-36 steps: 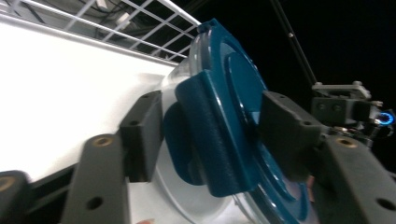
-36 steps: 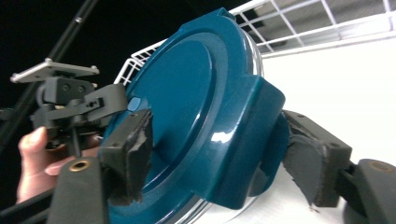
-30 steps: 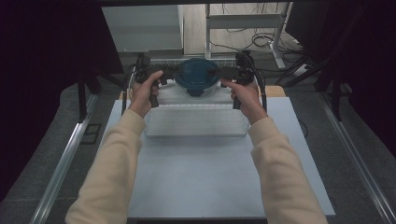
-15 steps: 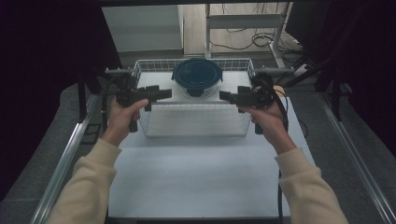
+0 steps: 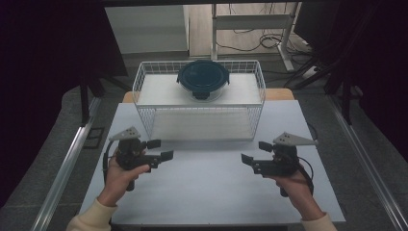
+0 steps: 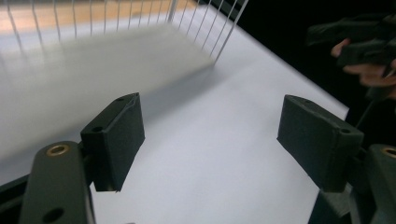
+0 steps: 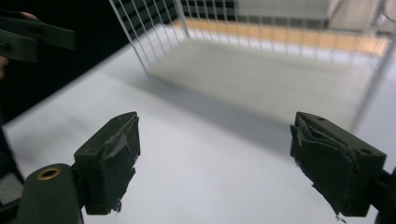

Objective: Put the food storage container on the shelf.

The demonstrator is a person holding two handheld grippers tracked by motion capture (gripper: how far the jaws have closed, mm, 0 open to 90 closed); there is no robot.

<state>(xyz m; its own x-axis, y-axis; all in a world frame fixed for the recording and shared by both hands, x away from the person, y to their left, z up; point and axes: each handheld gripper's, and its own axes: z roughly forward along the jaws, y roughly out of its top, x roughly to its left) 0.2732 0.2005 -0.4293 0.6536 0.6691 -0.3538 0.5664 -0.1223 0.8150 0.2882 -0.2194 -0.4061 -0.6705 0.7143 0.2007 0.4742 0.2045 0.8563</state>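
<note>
— Both tongs have come back from the wire basket (image 5: 199, 103) since half a second ago; then they were up beside its two ends, now they sit over the near half of the counter (image 5: 211, 192), well apart from it.

— State of the left tongs (image 5: 160, 149)?

— Spread wide, nothing between the jaws. Its own view looks across bare pale counter toward the basket's corner. Right tongs (image 5: 256, 151) likewise spread, gripping nothing; jaw pads look frayed. The two point inward at each other across the counter.

— And the basket?

— White wire, rectangular, standing at the far edge of the counter, centred. Round dark-teal lidded container (image 5: 203, 78) sits inside, toward the far wall, middle of its length. Untouched by either tongs.

— Surface?

— Pale blue-white sheet covering the counter, matte; a strip of tan wood (image 5: 279, 94) shows behind the basket at both ends.

— Room?

— Dim. Dark curtains (image 5: 48, 57) on both sides. Grey speckled floor (image 5: 62, 125) around the counter, metal rails (image 5: 67, 163) running along each side. Beyond the basket, a light floor patch with white desk legs (image 5: 250, 34) and loose cables (image 5: 260, 45).
</note>
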